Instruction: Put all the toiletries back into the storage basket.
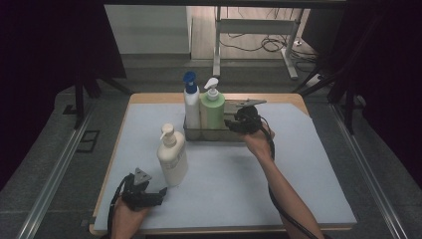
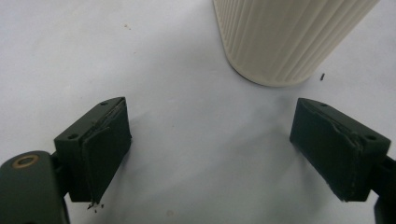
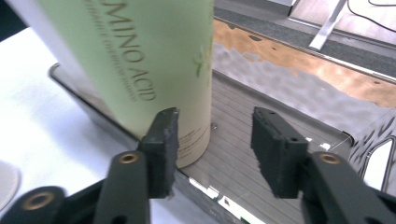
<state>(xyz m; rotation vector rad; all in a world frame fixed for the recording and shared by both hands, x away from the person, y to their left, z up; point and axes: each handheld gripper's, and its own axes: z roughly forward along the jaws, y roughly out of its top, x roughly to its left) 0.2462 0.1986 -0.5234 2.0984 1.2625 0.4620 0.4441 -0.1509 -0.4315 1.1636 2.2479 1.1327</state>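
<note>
Cream-coloured and ribbed, a pump bottle [image 1: 172, 158] stands upright on the pale blue mat [image 1: 234, 189] that covers the wooden tabletop [image 1: 149, 98], near the front left. In the left gripper view its ribbed base [image 2: 285, 42] sits ahead of the jaws and a little to the right of the gap between them, apart from both pads. The left gripper [image 2: 212, 149] has its jaws wide apart with nothing between them, held low over the mat; in the high view the left gripper [image 1: 161, 191] sits just in front of and to the left of the cream bottle, in the person's left hand [image 1: 128, 219].

The right gripper [image 3: 215, 149] is held at the near right edge of a metal tray [image 3: 289, 88], its jaws apart and empty. A green pump bottle [image 3: 154, 60] printed with "AMINO ACID" stands in the tray just beyond the left jaw, so close that I cannot tell whether the pad touches it; the gap between the jaws opens onto bare tray floor. In the high view the right gripper [image 1: 233, 124] is held by the right hand [image 1: 259, 142] against the front of the tray [image 1: 219, 133].

Three pump bottles in all: the cream one on the mat, and two upright in the tray, the green one [image 1: 212, 107] and a white bottle with a blue pump [image 1: 191, 102] just beside it on its left. One tray, two grippers.
</note>
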